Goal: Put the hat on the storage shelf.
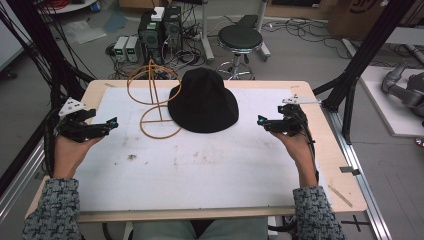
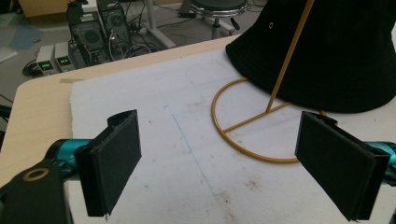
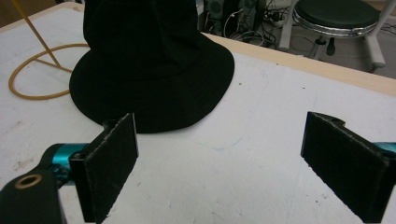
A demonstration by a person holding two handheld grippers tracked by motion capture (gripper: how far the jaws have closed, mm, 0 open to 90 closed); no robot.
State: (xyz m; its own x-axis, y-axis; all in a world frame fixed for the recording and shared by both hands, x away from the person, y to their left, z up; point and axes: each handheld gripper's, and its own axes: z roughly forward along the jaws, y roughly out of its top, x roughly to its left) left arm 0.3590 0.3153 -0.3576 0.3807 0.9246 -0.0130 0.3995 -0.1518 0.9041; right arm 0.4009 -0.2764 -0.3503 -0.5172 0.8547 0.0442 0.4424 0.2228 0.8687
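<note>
Hat (image 1: 203,102), black and brimmed, is found at mid-desk on the white mat (image 1: 200,165), crown up, brim flat, overlapping the wire stand (image 1: 152,100). Soft, light fabric is judged; the brim edge is advised for holding. Left claw (image 1: 113,123) and right claw (image 1: 261,120) are held released, apart from it.

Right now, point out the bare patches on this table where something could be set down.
The near half of the white mat, between both grippers, is bare. So is the strip right of the black hat. It is crowded at the far left, where the wire stand sits against the hat.
</note>
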